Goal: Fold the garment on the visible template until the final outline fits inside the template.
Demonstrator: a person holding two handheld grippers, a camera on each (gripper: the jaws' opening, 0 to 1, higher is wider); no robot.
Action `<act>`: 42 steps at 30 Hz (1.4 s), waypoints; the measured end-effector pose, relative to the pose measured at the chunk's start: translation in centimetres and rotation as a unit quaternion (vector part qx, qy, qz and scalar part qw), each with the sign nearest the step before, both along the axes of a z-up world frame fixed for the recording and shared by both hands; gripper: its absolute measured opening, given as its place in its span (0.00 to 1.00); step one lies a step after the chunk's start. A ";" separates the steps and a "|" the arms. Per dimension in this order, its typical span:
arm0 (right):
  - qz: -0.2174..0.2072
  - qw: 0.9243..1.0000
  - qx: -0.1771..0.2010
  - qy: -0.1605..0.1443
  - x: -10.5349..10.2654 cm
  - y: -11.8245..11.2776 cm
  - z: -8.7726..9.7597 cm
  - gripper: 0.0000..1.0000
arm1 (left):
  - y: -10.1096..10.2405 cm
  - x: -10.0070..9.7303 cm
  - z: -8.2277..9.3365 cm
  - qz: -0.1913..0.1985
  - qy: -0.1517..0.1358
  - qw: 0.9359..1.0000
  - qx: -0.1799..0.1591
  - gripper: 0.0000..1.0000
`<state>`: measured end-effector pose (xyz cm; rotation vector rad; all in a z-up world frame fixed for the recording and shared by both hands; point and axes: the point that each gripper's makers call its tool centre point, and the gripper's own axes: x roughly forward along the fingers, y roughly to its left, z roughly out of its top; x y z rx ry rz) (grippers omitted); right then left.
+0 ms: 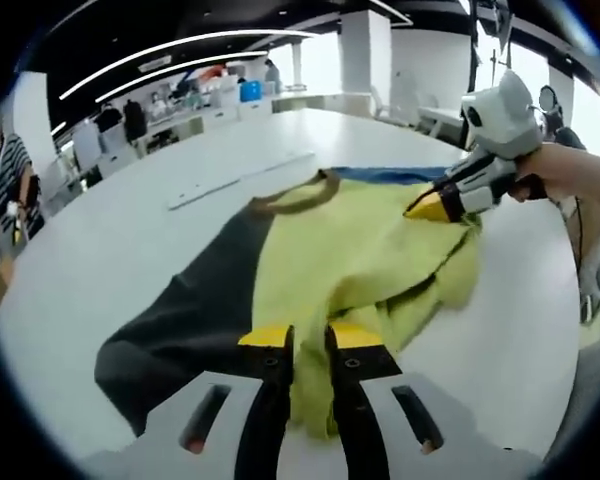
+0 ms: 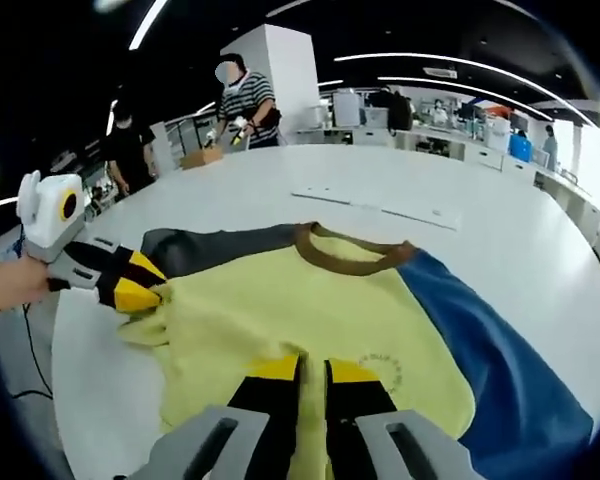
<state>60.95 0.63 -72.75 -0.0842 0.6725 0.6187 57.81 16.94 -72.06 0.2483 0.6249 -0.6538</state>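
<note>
The yellow cloth garment with a brown collar point(image 2: 310, 320) lies mid-bench on the dark-and-blue template point(image 2: 500, 350). Both grippers, left point(image 1: 310, 338) and right point(image 2: 313, 368), pinch its fabric; carry the fold evenly, edges aligned.

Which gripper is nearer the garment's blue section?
Right. The right gripper pinches the yellow fabric just beside the blue section; the left gripper grips the yellow fabric on the far side, by the dark grey section.
</note>
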 end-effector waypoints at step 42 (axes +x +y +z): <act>0.103 0.994 0.020 0.015 -11.7 3.4 0.6 0.24 | 2.7 -4.7 -0.3 -0.006 -0.012 1.000 0.011 0.20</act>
